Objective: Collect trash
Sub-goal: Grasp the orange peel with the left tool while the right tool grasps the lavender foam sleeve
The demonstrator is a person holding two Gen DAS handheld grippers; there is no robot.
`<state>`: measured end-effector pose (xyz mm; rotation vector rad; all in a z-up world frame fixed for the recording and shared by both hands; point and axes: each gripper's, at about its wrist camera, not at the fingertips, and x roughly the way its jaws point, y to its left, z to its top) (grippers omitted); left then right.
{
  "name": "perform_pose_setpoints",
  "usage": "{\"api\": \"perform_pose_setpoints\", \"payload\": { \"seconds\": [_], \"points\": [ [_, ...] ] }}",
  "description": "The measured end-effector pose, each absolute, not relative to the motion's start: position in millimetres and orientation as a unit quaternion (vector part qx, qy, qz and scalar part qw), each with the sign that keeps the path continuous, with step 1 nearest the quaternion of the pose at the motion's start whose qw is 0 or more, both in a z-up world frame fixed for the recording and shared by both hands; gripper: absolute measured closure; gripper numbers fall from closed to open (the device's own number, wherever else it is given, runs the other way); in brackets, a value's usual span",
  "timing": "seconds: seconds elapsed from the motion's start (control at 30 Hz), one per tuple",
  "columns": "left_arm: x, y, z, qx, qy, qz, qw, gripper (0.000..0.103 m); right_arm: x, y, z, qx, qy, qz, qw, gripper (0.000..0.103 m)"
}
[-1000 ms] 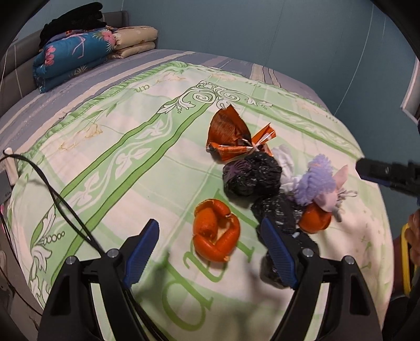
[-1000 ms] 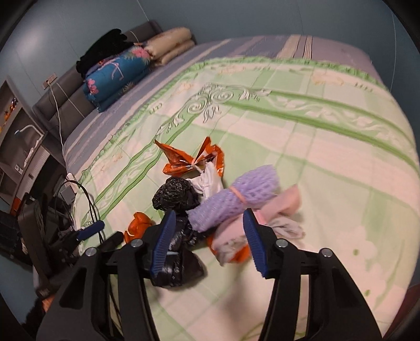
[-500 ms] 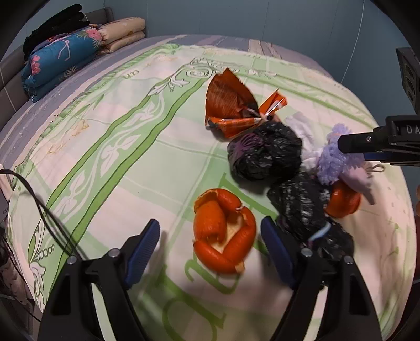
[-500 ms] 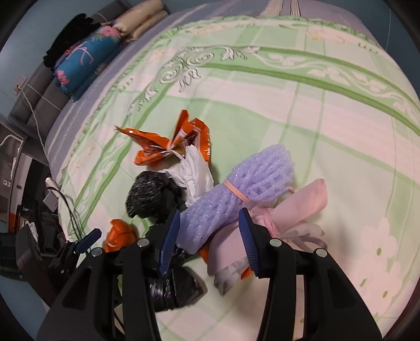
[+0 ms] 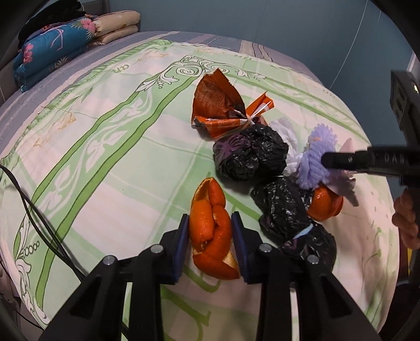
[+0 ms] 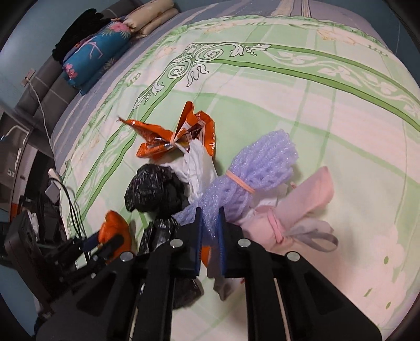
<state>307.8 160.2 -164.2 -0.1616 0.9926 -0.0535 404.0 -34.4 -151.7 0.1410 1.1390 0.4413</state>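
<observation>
Trash lies in a pile on a green-patterned bedspread (image 5: 105,162). My left gripper (image 5: 210,236) is shut on an orange peel (image 5: 210,223) at the near edge of the pile. My right gripper (image 6: 209,236) is shut on the end of a purple foam net (image 6: 252,181), which also shows in the left wrist view (image 5: 315,162). Around them lie a crumpled orange wrapper (image 5: 220,107), two black plastic bags (image 5: 249,154) (image 5: 283,209), white tissue (image 6: 197,165), a pink bundle (image 6: 302,204) and another orange peel (image 5: 325,204).
Folded blue floral bedding and pillows (image 5: 57,47) are stacked at the head of the bed. Black cables (image 5: 31,209) hang at the left bed edge. Electronics and clutter (image 6: 31,223) stand beside the bed. A blue wall (image 5: 288,23) lies beyond.
Both grippers moved down to the pile and closed: the left on the orange peel, the right on the purple foam net. Both were open a second ago.
</observation>
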Motion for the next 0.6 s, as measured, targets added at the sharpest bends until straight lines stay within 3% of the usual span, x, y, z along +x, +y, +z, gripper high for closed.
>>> {"api": "perform_pose_setpoints", "payload": {
  "seconds": [0.6],
  "points": [
    [286,170,-129,-0.103,0.418,-0.023,0.902,0.073,366,-121,-137,0.078,0.508,0.156,0.844,0.094]
  ]
}}
